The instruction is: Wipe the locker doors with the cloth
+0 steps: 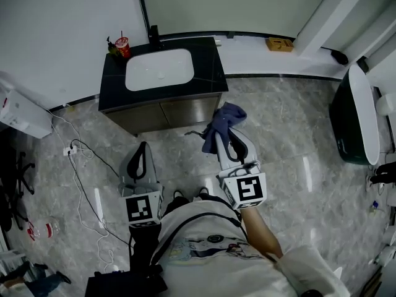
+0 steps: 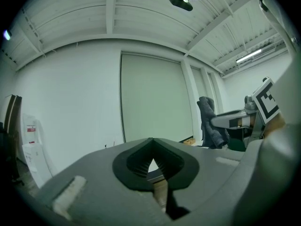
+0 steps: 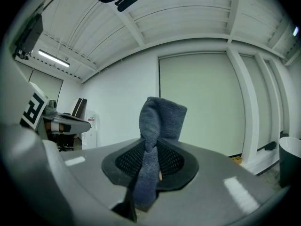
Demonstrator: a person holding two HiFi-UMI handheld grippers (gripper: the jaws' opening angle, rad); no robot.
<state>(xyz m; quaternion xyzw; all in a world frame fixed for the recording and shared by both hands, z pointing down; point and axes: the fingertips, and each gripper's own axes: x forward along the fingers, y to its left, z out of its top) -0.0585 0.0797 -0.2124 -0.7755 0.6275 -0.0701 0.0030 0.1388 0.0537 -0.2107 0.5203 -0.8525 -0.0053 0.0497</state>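
My right gripper [image 1: 230, 132] is shut on a blue-grey cloth [image 1: 221, 124], held over the marble floor in front of a sink cabinet. In the right gripper view the cloth [image 3: 160, 119] stands up in a twisted bunch from between the pads, and the gripper [image 3: 153, 147] faces a white wall with a pale panel [image 3: 202, 102]. My left gripper [image 1: 143, 147] hangs lower and to the left, shut with nothing in it; its tips [image 2: 152, 141] meet. The left gripper view also catches the cloth [image 2: 209, 121] at the right. The cabinet's dark front doors [image 1: 185, 111] lie just beyond both grippers.
The black countertop [image 1: 207, 67] holds a white basin [image 1: 159, 70], a tap [image 1: 153, 34] and a red cup [image 1: 122, 46]. White cables [image 1: 80, 166] and a bottle [image 1: 43, 229] lie on the floor at left. A dark bin with a white lid [image 1: 359, 116] stands at right.
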